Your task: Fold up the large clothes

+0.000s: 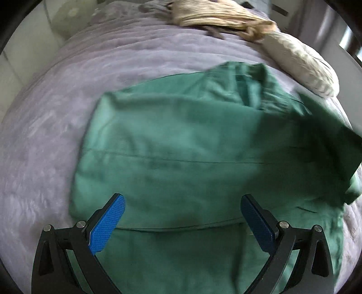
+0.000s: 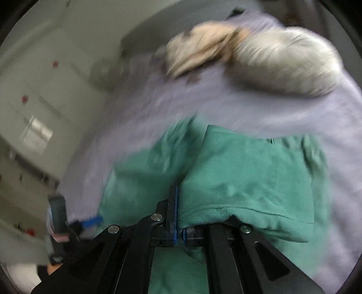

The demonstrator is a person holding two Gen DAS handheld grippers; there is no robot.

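— Where's the garment now?

— The green garment lies spread on the bed, over the lilac cover, partly folded, with seams running across it. A beige bundle and a pale pillow sit well apart at the far end.

— And your two tools?

— My right hand-held gripper is clenched on an edge of the cloth; a flap of it drapes up and over the right side of the frame. My left hand-held gripper is released, its blue pads wide apart above the near part of the fabric, nothing between them.

— How will it handle?

— Soft and limp, I'd say, a light woven cotton. It won't hold a shape by itself, so whatever I lift will sag and drag the rest along. Not fragile, and not very slippery against the fuzzy cover.

— So where would you grab with the left?

— At a hem or corner, probably the near left one, pinching through all layers so they don't slide apart.
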